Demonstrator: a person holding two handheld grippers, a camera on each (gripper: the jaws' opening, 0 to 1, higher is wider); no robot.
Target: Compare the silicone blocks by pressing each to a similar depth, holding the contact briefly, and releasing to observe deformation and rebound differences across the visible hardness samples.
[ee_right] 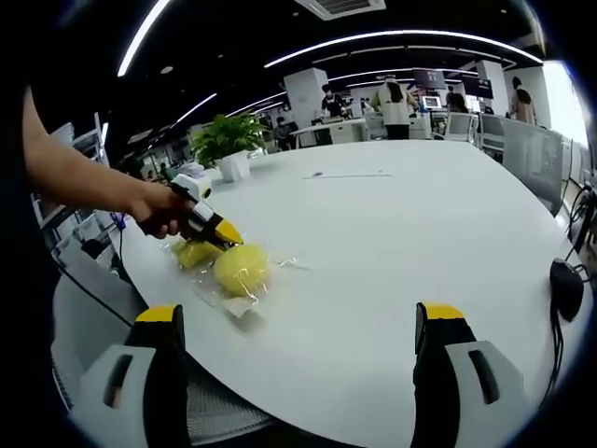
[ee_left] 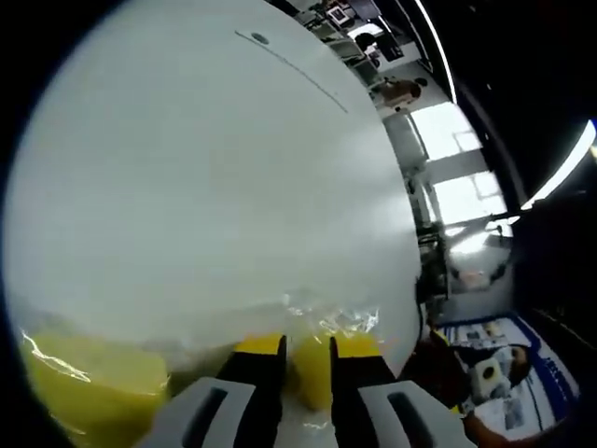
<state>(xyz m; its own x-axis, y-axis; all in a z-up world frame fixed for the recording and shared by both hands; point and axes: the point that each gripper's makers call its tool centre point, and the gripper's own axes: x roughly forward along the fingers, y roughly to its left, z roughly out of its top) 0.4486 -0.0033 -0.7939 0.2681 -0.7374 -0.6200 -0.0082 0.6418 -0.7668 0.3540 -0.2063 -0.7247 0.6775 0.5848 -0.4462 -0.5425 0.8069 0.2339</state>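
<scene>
Two yellow silicone blocks in clear plastic wrap lie near the edge of the white table: a flatter block and a rounder one. A hand holds my left gripper down on them. In the left gripper view, its jaws stand close together, and the left gripper pinches a yellow block between them. Another yellow block lies at the lower left under wrinkled plastic. My right gripper hangs wide open above the table's near edge, apart from the blocks.
A potted plant stands at the table's far left. A black device with a cable lies at the right edge. Desks, screens and people fill the background. Cables hang off the table's left edge.
</scene>
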